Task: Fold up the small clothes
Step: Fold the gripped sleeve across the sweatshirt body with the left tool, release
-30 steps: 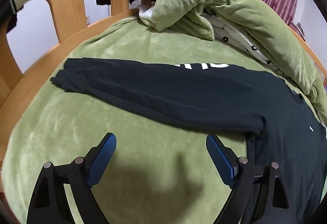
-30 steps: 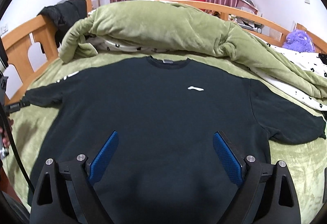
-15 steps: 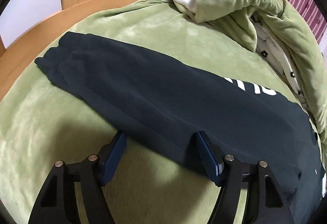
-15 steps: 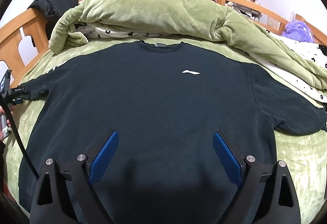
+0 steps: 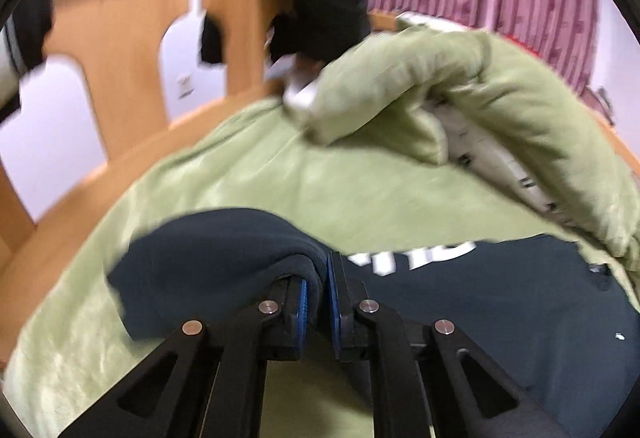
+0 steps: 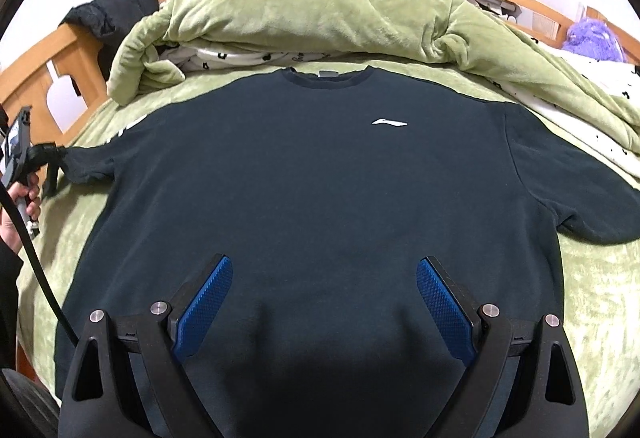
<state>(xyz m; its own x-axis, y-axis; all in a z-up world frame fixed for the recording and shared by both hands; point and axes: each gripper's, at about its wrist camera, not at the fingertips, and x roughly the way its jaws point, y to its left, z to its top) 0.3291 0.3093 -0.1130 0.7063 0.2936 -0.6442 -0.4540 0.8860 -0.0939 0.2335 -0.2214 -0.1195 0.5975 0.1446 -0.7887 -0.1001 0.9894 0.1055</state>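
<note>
A dark navy sweatshirt [image 6: 312, 174] lies face up and spread flat on a green plush bedspread [image 6: 592, 278], with its round collar toward the heaped green quilt [image 6: 320, 14] beyond it. A small white logo [image 6: 389, 123] marks the chest. The left gripper [image 5: 317, 278] has just closed its blue pads on the sweatshirt's left sleeve [image 5: 208, 258]; the cloth is pinched between them and rises in a soft hump off the bedspread. White lettering [image 5: 420, 256] shows on the sweatshirt just past this grip. Seen from the right wrist, a hand [image 6: 22, 198] holds that gripper at the sleeve's end, beside the sweatshirt. The right gripper [image 6: 324, 298] hovers over the sweatshirt's lower body, its blue pads spread wide with nothing between them. The sweatshirt's other sleeve [image 6: 568, 190] lies flat, angled outward. A wooden bed frame [image 5: 120, 38] stands behind the sweatshirt.
</note>
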